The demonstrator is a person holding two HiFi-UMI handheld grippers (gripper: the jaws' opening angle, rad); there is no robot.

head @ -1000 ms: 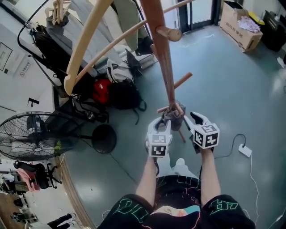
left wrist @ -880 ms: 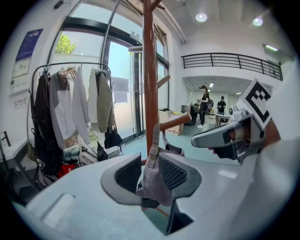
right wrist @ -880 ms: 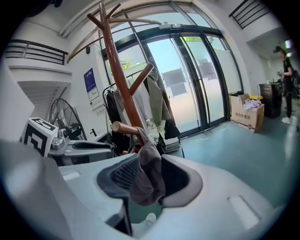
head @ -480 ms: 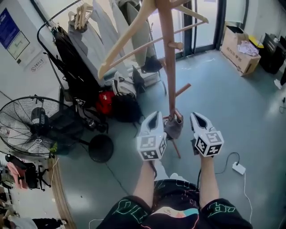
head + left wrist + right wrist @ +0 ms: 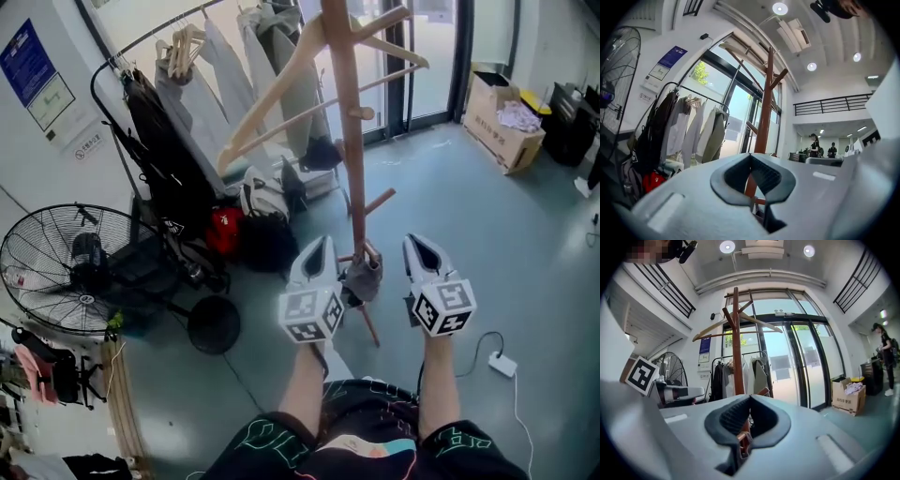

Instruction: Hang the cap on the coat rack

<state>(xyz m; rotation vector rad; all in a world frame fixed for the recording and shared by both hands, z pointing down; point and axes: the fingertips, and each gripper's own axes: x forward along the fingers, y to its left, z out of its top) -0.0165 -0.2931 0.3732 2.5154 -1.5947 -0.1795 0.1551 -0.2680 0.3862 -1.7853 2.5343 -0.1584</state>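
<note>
The wooden coat rack (image 5: 345, 122) stands in front of me, with its pole also in the left gripper view (image 5: 765, 117) and the right gripper view (image 5: 736, 343). A grey cap (image 5: 364, 275) hangs on a low peg of the rack, between my two grippers. My left gripper (image 5: 319, 247) is just left of the cap and shut, holding nothing. Right of the cap, a little apart from it, my right gripper (image 5: 417, 246) is shut and empty as well. In both gripper views the jaws meet with only the pole behind them.
A floor fan (image 5: 66, 272) stands at the left. Behind it are a clothes rail with garments (image 5: 187, 112) and bags (image 5: 253, 234) on the floor. A cardboard box (image 5: 506, 122) sits at the back right, a power strip (image 5: 502, 364) by my right leg.
Both grippers' jaws went from wide open to shut. They drew back and down from the cap, which stays on its peg. The head view lifted and shows more of the room.
</note>
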